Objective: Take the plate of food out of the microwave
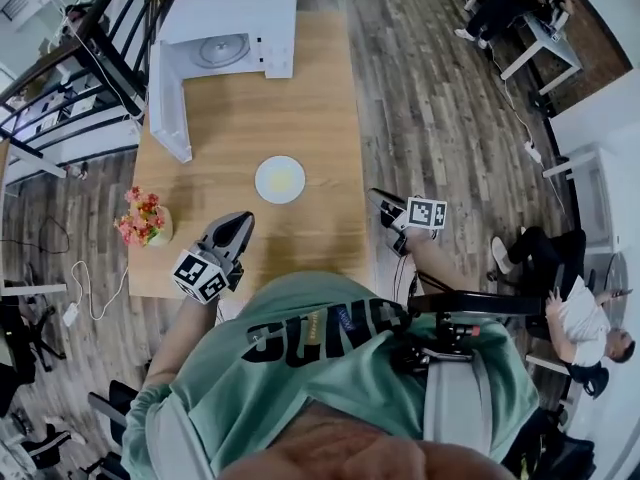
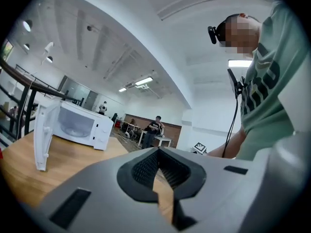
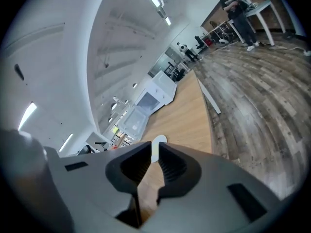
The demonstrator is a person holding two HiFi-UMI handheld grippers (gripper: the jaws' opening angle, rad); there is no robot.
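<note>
The white plate (image 1: 280, 179), with a pale yellow patch of food, lies on the wooden table (image 1: 310, 88), well in front of the white microwave (image 1: 240, 38). The microwave door (image 1: 168, 103) stands wide open, and only the turntable shows inside. My left gripper (image 1: 243, 218) hovers over the table's near edge, short of the plate, shut on nothing; its tips (image 2: 158, 150) meet. My right gripper (image 1: 380, 200) is off the table's right side, over the floor. Its jaws (image 3: 154, 145) keep a narrow gap with nothing in it; the distant plate (image 3: 159, 140) shows through.
A pot of pink flowers (image 1: 145, 218) stands at the table's left near corner. A black railing (image 1: 60, 88) runs along the left. A person (image 1: 560, 288) sits on the floor side at right, and white desks (image 1: 540, 28) stand at the far right.
</note>
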